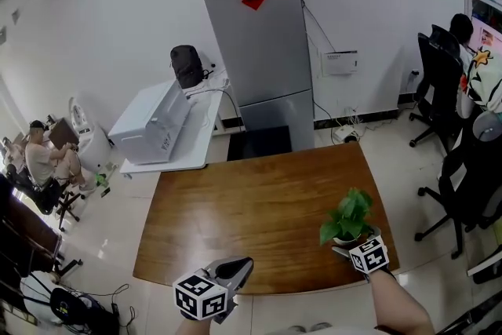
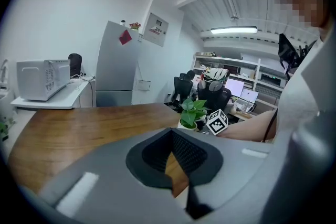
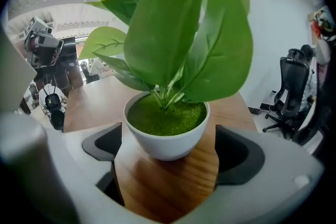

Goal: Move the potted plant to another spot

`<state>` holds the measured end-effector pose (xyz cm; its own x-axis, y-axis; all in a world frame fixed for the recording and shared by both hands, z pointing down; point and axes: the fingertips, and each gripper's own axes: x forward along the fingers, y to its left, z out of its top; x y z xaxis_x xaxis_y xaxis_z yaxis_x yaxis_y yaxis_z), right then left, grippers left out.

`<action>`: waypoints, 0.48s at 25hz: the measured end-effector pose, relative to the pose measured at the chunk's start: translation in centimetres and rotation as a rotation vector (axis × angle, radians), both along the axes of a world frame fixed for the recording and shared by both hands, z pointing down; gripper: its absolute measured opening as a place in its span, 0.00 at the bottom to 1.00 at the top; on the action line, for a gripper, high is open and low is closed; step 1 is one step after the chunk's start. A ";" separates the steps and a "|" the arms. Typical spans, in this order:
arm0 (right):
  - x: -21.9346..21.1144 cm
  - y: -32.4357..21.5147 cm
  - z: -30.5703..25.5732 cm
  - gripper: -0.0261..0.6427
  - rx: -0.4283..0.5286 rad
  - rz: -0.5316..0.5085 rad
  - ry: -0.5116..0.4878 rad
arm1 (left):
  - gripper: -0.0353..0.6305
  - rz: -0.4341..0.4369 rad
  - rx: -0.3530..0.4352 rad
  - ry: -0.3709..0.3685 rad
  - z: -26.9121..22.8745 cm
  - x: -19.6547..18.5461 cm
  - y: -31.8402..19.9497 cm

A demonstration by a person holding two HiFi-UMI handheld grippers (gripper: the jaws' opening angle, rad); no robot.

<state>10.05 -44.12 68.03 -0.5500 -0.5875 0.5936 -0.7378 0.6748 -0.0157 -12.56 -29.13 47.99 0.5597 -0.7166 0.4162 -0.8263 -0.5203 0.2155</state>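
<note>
Potted plant (image 1: 347, 220), white pot, upright near the right front corner of the wooden counter (image 1: 251, 200). Right tongs (image 1: 346, 245): wide, flanking the pot; only the right gripper view shows gaps on both sides. Left tongs (image 1: 240, 269): closed, empty, at the counter's front edge.

The table (image 1: 259, 200) is glossy wood; the white pot (image 3: 167, 141) looks smooth and slightly shiny.

The potted plant (image 1: 347, 220) stands on the table (image 1: 251, 204), right tongs (image 1: 353, 248) at its pot.
</note>
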 end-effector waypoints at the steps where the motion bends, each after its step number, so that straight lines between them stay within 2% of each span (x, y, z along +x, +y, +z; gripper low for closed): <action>1: -0.2 -0.1 0.2 0.85 0.013 -0.003 0.008 | 0.05 -0.004 -0.005 -0.003 0.2 -0.2 0.1; 10: -0.7 -1.2 1.5 0.84 0.026 0.023 -0.037 | 0.05 -0.012 -0.018 -0.028 0.5 -0.7 0.0; 12: -0.8 -1.3 1.5 0.81 0.034 0.028 -0.060 | 0.05 -0.008 -0.021 -0.035 0.6 -0.6 -0.1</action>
<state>9.26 -45.44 69.52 -0.5671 -0.6223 0.5396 -0.7548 0.6548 -0.0382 -13.17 -29.20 48.58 0.5390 -0.7121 0.4499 -0.8377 -0.5093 0.1974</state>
